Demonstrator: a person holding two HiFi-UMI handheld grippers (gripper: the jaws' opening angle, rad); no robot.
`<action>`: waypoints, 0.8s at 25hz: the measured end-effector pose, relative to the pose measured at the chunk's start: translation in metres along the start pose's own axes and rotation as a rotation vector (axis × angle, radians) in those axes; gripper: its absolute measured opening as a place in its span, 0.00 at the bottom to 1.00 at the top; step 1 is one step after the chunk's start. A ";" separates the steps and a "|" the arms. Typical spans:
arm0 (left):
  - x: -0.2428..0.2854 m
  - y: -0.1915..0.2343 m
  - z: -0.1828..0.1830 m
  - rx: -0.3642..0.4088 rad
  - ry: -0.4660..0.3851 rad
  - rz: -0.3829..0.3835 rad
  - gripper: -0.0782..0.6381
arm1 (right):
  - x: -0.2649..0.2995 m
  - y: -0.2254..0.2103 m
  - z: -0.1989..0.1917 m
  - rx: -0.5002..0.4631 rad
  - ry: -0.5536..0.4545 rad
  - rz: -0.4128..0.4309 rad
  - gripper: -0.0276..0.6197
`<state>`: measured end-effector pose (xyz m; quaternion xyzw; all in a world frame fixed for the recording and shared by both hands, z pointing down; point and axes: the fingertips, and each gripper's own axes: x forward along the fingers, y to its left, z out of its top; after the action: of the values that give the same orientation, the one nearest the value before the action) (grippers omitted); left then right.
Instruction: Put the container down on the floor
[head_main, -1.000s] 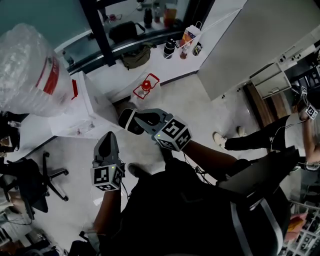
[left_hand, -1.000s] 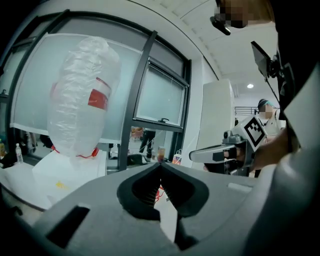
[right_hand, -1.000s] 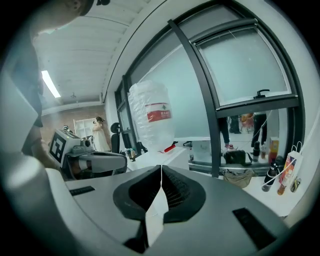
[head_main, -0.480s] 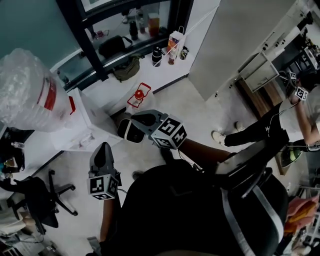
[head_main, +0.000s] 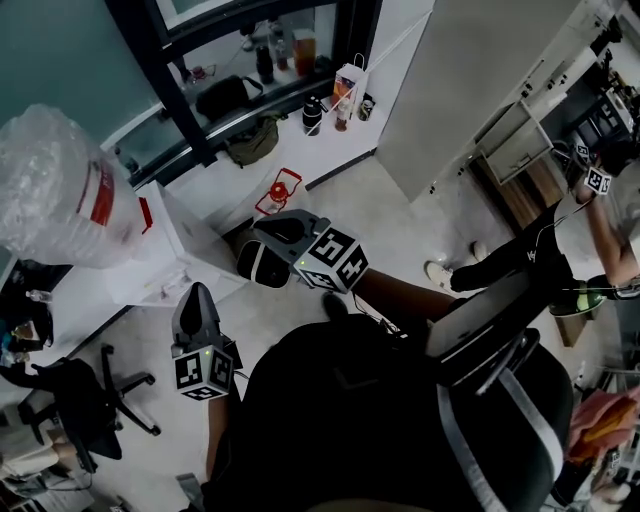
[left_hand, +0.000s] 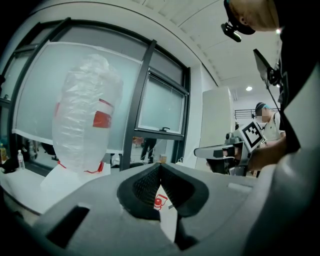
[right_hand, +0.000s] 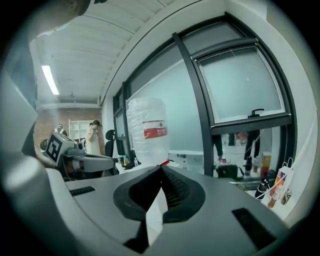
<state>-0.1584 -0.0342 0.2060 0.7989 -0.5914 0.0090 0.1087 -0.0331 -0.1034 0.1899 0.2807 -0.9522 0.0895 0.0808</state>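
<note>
Container (head_main: 62, 190) atop white dispenser (head_main: 185, 238), floor (head_main: 398, 215) beside

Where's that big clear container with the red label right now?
In the head view the container stands at the far left, on top of a white cabinet beside the dark window frame, not on the floor.

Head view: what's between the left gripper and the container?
Only the white stand that the container sits on. The left gripper, jaws shut and empty, hangs apart from it. Seen in head view.
</note>
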 end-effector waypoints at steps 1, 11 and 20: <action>0.000 0.001 0.000 -0.003 0.001 0.005 0.13 | 0.000 0.001 0.000 -0.003 -0.002 0.006 0.05; 0.002 0.006 0.016 0.010 -0.010 0.032 0.12 | 0.005 0.000 0.003 0.007 -0.016 0.004 0.05; 0.006 0.014 0.011 0.004 0.004 0.043 0.13 | 0.014 -0.003 0.006 -0.009 -0.015 -0.006 0.05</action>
<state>-0.1710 -0.0453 0.1982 0.7861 -0.6084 0.0142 0.1081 -0.0436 -0.1139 0.1869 0.2840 -0.9523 0.0829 0.0750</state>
